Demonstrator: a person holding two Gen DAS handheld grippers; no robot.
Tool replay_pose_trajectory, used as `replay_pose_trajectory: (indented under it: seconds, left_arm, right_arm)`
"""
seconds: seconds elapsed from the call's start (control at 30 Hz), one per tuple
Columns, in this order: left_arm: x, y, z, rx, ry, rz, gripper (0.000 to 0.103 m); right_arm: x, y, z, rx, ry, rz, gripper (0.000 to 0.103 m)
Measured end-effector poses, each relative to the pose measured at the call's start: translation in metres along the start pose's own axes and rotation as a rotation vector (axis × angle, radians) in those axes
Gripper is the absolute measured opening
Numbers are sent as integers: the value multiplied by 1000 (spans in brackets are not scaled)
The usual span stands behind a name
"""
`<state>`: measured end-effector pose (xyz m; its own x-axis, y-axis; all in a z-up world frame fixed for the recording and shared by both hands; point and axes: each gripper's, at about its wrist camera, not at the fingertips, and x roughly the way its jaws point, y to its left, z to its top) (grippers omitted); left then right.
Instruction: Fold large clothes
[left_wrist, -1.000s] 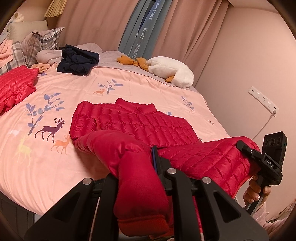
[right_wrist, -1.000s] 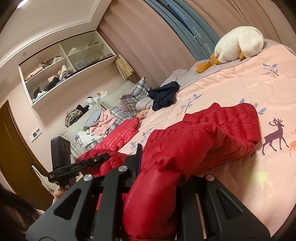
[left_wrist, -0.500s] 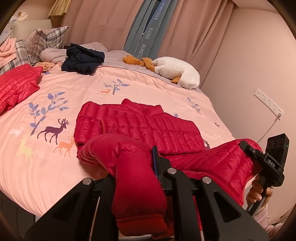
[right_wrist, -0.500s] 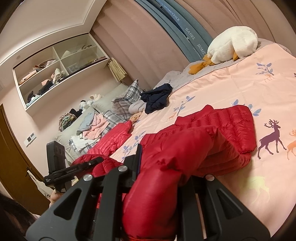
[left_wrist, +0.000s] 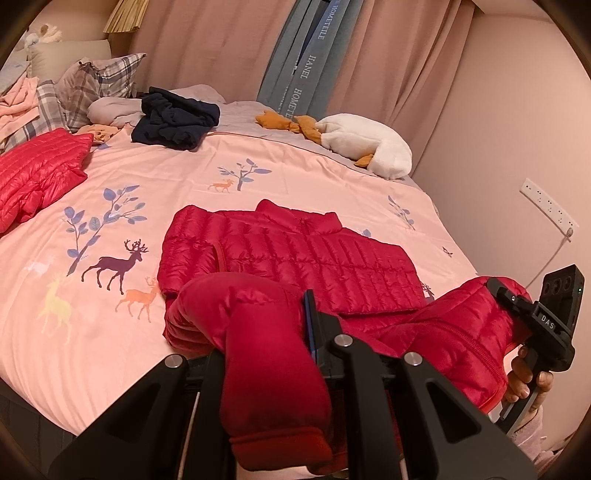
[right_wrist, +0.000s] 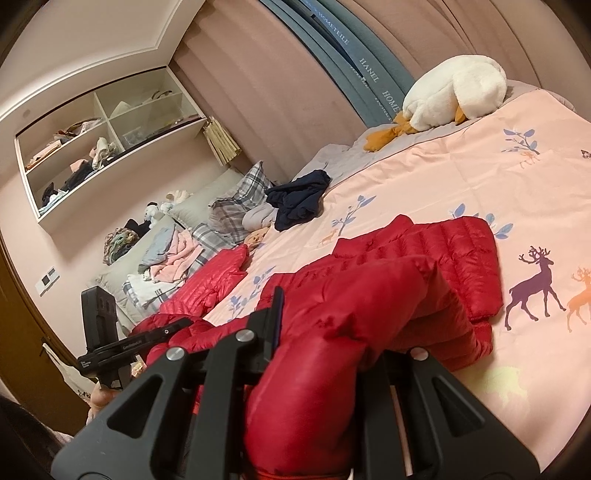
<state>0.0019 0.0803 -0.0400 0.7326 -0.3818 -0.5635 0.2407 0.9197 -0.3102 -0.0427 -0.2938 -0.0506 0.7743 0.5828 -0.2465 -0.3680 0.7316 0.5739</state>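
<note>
A red down jacket lies front-up on the pink deer-print duvet, with its collar towards the far side. Its near end is lifted off the bed at the near edge. My left gripper is shut on one bunched corner of it, and the cloth hides one finger. At the right of the left wrist view, my right gripper, held by a hand, grips the other corner. In the right wrist view, the right gripper is shut on red jacket cloth. The left gripper shows at the left there.
A second red jacket lies at the bed's left. A navy garment, plaid pillows and a white goose plush line the far side. A wall with a socket strip stands on the right. Open shelves hang above the headboard.
Both grippers keep their hold on the jacket's near end. The views have tilted slightly; the jacket's flat part stays where it was on the duvet.
</note>
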Motion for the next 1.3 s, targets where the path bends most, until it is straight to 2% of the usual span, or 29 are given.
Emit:
replay_pose_trajectory:
  seconds: [0.33,1.3]
  left_arm:
    - [11,4,6,-5,3,26,13]
    - [39,22,18,-36,26,53,13]
  right_arm:
    - [12,-12,5,32,-6,-31,14]
    - [45,-23,19,23,-3,-83,14]
